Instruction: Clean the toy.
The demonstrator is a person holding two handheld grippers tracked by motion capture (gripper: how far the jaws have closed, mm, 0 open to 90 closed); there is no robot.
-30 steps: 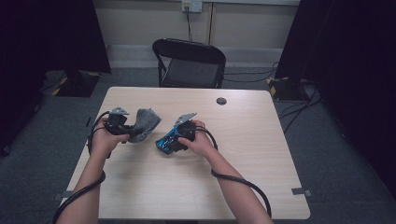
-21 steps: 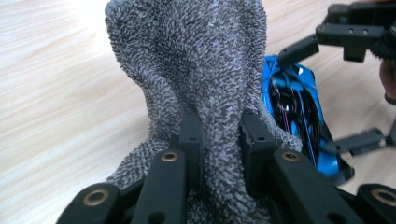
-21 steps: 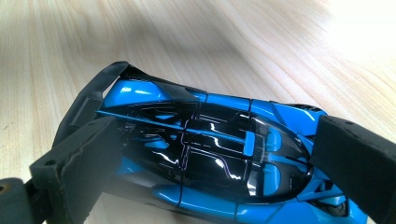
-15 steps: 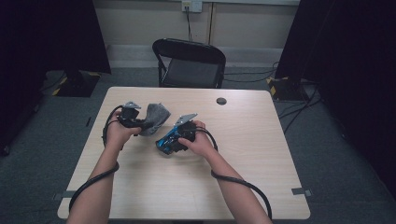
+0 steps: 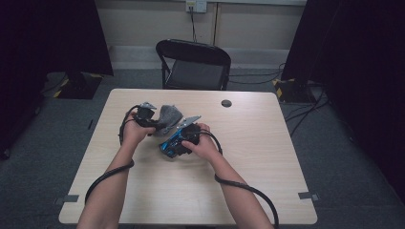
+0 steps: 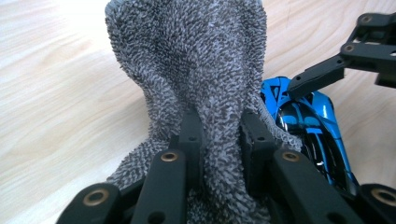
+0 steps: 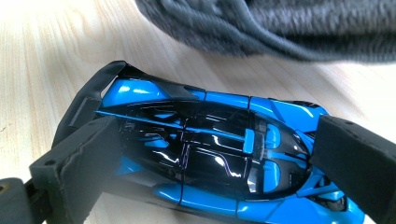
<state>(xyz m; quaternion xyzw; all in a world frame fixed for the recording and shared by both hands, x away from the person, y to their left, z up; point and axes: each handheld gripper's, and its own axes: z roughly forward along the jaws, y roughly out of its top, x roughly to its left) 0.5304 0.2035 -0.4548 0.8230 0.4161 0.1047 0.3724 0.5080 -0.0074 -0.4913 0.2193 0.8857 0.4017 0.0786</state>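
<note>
A blue and black toy car [image 7: 205, 140] lies on the wooden table [image 5: 248, 181], caught by its two ends between the pads of my right gripper [image 7: 219, 158], which is shut on it. In the high view the car [image 5: 168, 146] sits just below and left of the right gripper [image 5: 184, 138]. A grey terry cloth [image 6: 196, 60] is pinched between the jaws of my left gripper [image 6: 222, 135], hanging forward over the table. The cloth [image 5: 167, 116] is close above the car and beside it [image 6: 303, 121]. The cloth's edge [image 7: 280, 23] hangs over the car's far side.
A black folding chair [image 5: 193, 64] stands behind the table's far edge. A small round black disc [image 5: 226, 103] lies near the far middle of the table. Cables trail from both grippers along the person's forearms. Dark curtains flank the room.
The left hand has carried the grey cloth to the right and slightly down, closer to the car. The right hand and the car have stayed put.
</note>
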